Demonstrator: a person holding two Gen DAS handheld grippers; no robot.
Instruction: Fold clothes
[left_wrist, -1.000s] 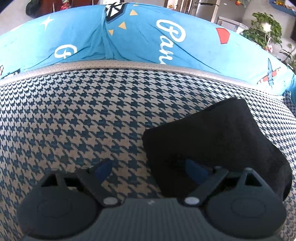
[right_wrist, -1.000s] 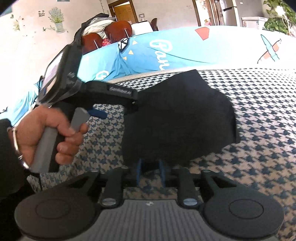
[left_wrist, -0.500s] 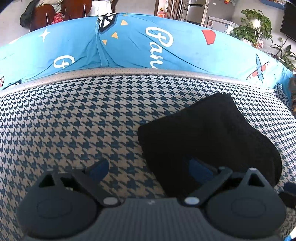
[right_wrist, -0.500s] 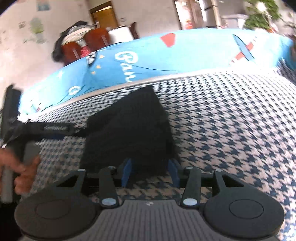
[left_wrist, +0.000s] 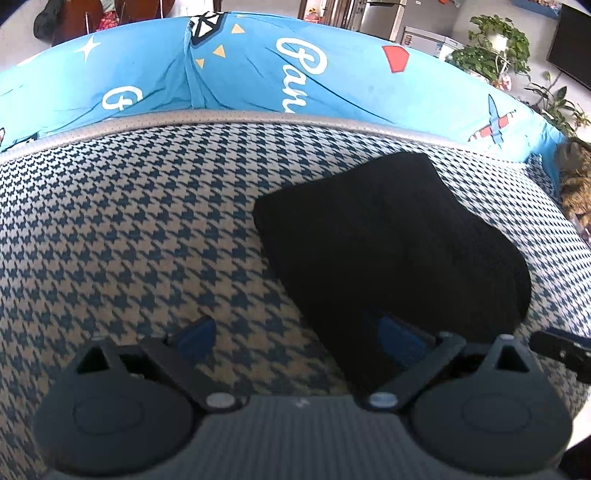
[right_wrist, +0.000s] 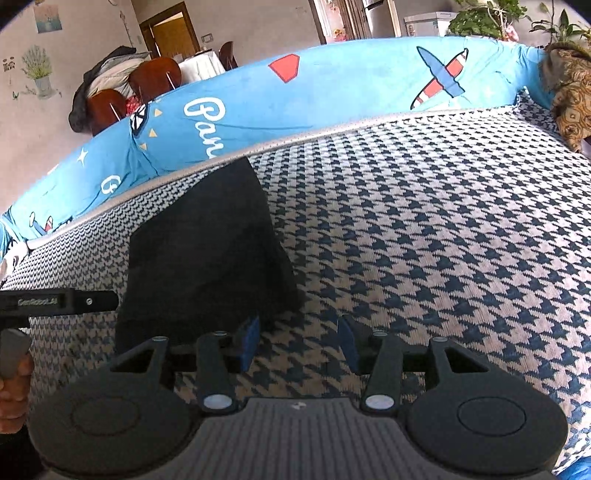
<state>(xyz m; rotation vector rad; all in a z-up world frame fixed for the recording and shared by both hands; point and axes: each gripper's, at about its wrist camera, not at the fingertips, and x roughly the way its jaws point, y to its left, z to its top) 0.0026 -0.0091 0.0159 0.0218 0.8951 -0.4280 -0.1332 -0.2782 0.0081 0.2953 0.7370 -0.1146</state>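
A black folded garment (left_wrist: 391, 243) lies flat on the houndstooth sofa cover (left_wrist: 129, 221). My left gripper (left_wrist: 295, 334) is open wide just short of the garment's near left corner. Its right pad (left_wrist: 397, 338) hangs over the black cloth and its left pad over bare cover, and neither presses on anything. In the right wrist view the garment (right_wrist: 199, 251) sits to the left. My right gripper (right_wrist: 298, 339) is beside the garment's near right corner, its jaws opening with only the cover (right_wrist: 424, 240) between them. The left gripper's body (right_wrist: 59, 301) and a hand (right_wrist: 11, 387) show at the left edge.
A blue printed bolster (left_wrist: 295, 81) runs along the back of the seat. A brown patterned cushion (right_wrist: 572, 96) sits at the far right corner. Potted plants (left_wrist: 495, 40), wooden chairs (right_wrist: 147, 81) and a fridge stand behind the sofa.
My right gripper let go of the garment's near edge, widened its jaws and slid to the right. The garment now lies flat. My left gripper drew back a little, still open.
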